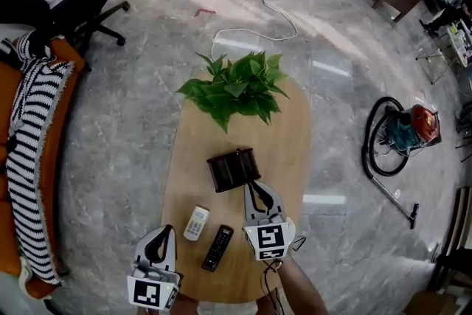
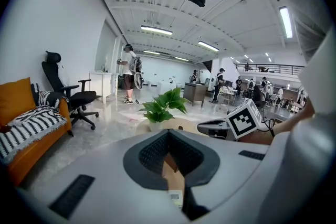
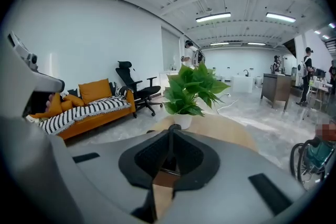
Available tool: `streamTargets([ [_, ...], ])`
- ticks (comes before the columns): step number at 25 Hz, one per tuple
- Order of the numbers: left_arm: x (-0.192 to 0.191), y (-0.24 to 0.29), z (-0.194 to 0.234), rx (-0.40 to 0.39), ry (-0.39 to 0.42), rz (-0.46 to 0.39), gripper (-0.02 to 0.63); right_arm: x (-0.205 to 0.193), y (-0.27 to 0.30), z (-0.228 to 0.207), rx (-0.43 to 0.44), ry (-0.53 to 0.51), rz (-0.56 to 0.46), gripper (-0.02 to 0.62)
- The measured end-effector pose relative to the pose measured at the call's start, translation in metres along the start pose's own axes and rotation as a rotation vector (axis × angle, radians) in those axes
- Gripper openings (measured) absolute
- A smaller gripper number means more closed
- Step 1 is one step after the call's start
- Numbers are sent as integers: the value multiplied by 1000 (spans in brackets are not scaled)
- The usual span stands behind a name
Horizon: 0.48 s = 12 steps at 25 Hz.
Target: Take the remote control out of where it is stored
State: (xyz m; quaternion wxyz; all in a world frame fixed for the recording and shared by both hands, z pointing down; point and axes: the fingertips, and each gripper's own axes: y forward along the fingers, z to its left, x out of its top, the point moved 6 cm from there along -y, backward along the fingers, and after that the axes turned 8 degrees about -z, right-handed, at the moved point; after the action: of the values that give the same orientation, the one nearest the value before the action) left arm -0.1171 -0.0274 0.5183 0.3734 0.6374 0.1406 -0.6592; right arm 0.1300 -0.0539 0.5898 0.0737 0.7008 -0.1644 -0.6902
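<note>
My left tongs (image 1: 167,231) and right tongs (image 1: 248,188) are both shut and empty. I reckon this is the reach: next, open the right over the dark rectangular holder (image 1: 232,168) at its twelve o'clock.

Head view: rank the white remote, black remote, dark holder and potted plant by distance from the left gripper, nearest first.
1. white remote, just up and right of the left gripper.
2. black remote, further right.
3. dark holder, mid-table.
4. potted plant, far end.
</note>
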Motion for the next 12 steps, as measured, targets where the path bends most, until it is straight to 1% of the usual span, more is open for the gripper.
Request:
streamTargets([
  [7,-9,1,6,6,-15,21,6,-8,27,0,11,31,9,12],
  [9,-11,2,7,7,-24,21,6,-11,33,0,12,44,17,53],
  [12,-13,4,10,11,-37,25,5,-16,42,0,16,56,29,85],
])
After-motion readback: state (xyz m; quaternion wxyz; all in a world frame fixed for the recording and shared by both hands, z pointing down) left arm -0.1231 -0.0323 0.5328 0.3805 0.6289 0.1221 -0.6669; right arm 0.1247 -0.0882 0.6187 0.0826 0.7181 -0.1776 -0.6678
